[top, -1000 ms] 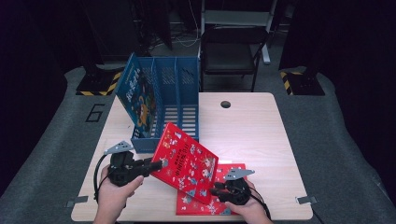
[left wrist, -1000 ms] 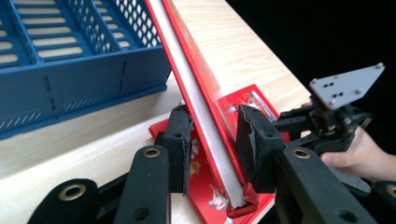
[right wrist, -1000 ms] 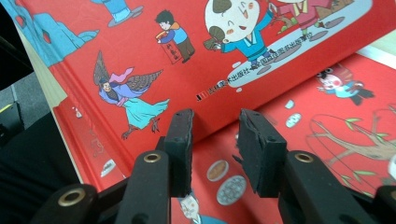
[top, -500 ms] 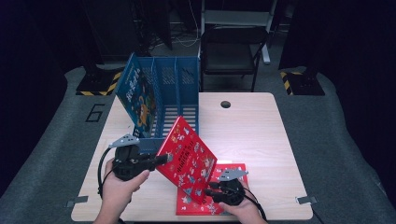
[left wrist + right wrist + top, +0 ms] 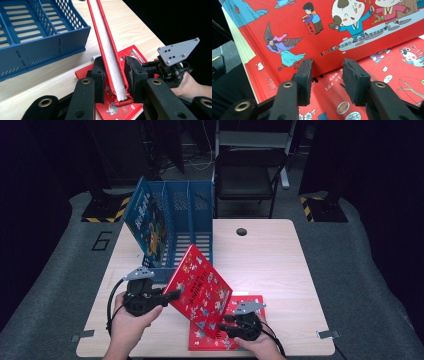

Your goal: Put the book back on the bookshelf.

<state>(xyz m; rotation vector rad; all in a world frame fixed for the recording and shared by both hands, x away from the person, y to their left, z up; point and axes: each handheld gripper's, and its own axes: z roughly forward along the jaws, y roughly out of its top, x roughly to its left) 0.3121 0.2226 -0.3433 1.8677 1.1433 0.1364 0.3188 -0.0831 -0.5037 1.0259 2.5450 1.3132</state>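
Observation:
A red picture book [image 5: 200, 287] stands tilted over the table, its lower edge near a second red book [image 5: 210, 344] that lies flat at the front. My left gripper [image 5: 175, 294] is shut on the tilted book's left edge. In the left gripper view the page block [image 5: 107, 45] runs between the pads, and the jaws have just been closing on it. My right gripper [image 5: 225, 322] sits at the book's lower right corner, over the flat book. Its jaws have just been opening. In the right gripper view [image 5: 325, 72] the pads stand apart just below the cover [image 5: 324, 32], with nothing between them.
A blue slotted file rack [image 5: 192, 215] stands at the back left of the wooden table, with a blue book [image 5: 147, 227] leaning in its left compartment. The rack's front wall [image 5: 50, 52] is close to the held book. A chair stands beyond the table.
The tilted red book has tipped up slightly steeper. The right gripper's jaws have spread away from its lower edge. Both hands have stayed in place.

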